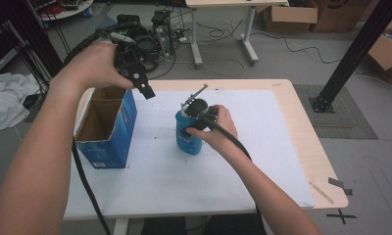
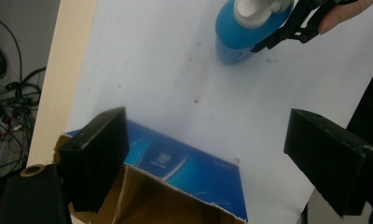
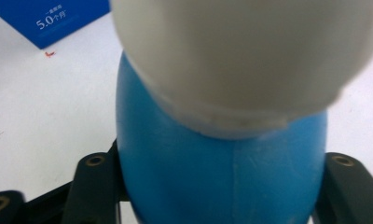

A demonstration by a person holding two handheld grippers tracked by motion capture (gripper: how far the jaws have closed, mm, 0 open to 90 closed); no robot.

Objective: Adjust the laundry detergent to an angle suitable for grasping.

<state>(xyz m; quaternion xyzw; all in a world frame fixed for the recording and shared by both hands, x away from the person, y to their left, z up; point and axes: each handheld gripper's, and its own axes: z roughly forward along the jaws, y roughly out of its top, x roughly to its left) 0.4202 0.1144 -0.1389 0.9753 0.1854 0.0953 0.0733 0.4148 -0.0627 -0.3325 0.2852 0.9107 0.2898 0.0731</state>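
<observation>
The person's left hand (image 1: 93, 63) was raised above the table (image 1: 302, 127), at about ten o'clock from its middle, wrist bent so that the left gripper (image 1: 144, 90) pointed down and toward the centre. Its jaws stood wide apart with nothing between them. It hung over the open top of the blue carton (image 1: 106, 129), which stood at the table's nine o'clock side on the white mat (image 1: 208, 171).

The right forearm came in from five o'clock. The right hand (image 1: 218, 127) wrapped its gripper, and the right gripper (image 1: 194, 120) was closed around the blue bottle (image 1: 188, 139), which stood upright on the mat near the table's centre, just to the three o'clock side of the carton and apart from it.

The left gripper view looked down past its two spread jaws onto the carton's torn brown flaps and printed blue side, with the bottle and its white cap (image 2: 250, 11) at one o'clock, gripped by the other tongs. That view showed a fingertip at the upper right edge.

The right gripper view gave what the high view could not: the bottle's blue body pressed between both jaws at the bottom corners, the white cap looming blurred above, and a corner of the carton at eleven o'clock bearing white print.
</observation>
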